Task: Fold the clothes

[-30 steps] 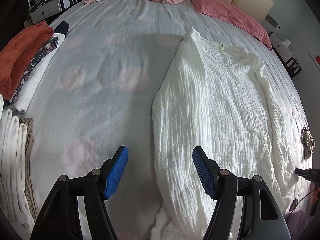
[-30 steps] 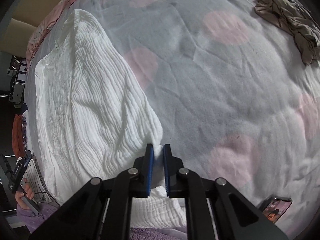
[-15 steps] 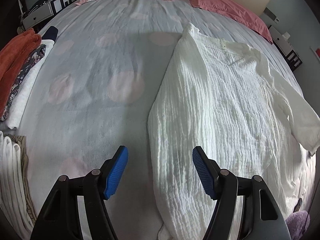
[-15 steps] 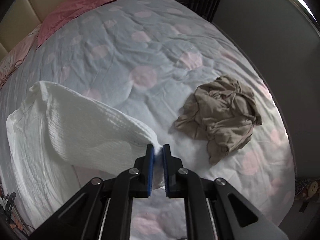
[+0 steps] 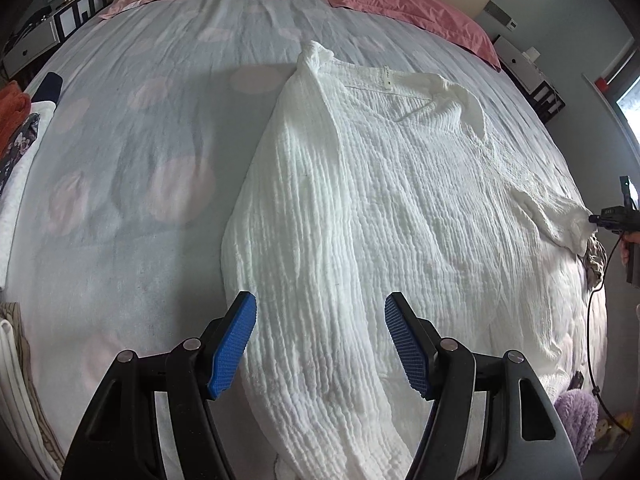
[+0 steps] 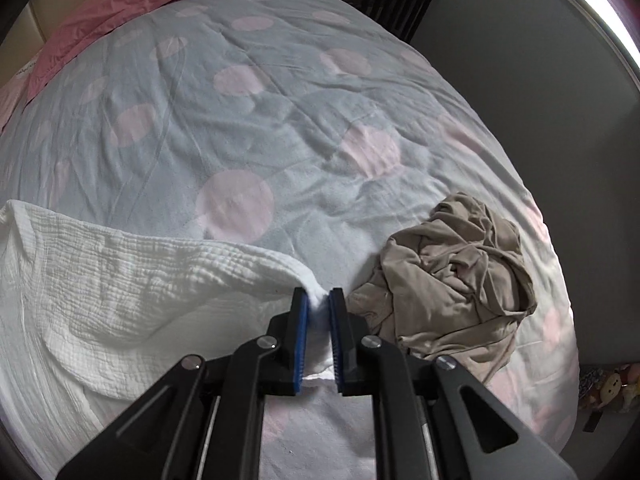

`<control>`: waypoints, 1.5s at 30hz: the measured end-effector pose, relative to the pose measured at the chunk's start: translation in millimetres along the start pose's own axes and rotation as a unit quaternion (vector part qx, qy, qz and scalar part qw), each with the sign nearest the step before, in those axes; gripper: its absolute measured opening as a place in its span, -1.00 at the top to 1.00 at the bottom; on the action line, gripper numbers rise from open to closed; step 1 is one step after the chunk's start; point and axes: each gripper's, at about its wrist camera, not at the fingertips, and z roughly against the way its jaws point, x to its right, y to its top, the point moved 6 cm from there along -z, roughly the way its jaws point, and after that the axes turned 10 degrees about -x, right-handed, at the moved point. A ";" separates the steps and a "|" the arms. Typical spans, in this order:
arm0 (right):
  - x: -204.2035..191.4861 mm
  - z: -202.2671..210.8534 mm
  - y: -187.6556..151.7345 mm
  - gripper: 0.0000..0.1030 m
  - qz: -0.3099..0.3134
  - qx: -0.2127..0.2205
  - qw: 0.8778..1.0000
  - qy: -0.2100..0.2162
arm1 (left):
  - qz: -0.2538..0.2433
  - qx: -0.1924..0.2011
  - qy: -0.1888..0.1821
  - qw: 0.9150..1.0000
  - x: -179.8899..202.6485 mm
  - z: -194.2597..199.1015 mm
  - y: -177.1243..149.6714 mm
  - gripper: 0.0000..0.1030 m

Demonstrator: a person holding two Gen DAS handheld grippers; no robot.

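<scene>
A white crinkled shirt (image 5: 360, 208) lies lengthwise on the bed, collar toward the headboard. My left gripper (image 5: 320, 332) is open and empty, hovering over the shirt's lower part. My right gripper (image 6: 319, 300) is shut on the end of the shirt's sleeve (image 6: 168, 276) and holds it stretched out to the side, just above the bedspread. In the left wrist view the right gripper (image 5: 614, 216) shows at the far right, holding the sleeve end.
A crumpled beige garment (image 6: 452, 276) lies right beside my right gripper. Pink pillows (image 5: 400, 0) line the headboard. Folded clothes (image 5: 16, 136) are stacked along the bed's left edge. The bedspread (image 6: 280, 120) is grey-blue with pink dots.
My right gripper has pulled the sleeve out to the right, away from the shirt's body, so the sleeve is now spread out. The left gripper stayed open and shifted slightly over the shirt.
</scene>
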 end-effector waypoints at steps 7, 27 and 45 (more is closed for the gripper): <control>-36.9 49.8 -48.7 0.72 0.009 0.025 0.995 0.092 | -0.018 0.012 -0.010 1.000 9.2 11.3 -11.8 -0.29; -262.6 118.5 -320.3 0.48 0.184 0.082 0.934 0.294 | -0.086 0.039 0.055 0.994 53.1 34.8 -67.6 -0.16; -259.9 61.3 -336.5 0.48 0.179 0.029 0.907 0.379 | -0.145 -0.106 0.148 0.973 72.7 -23.7 -125.7 -0.18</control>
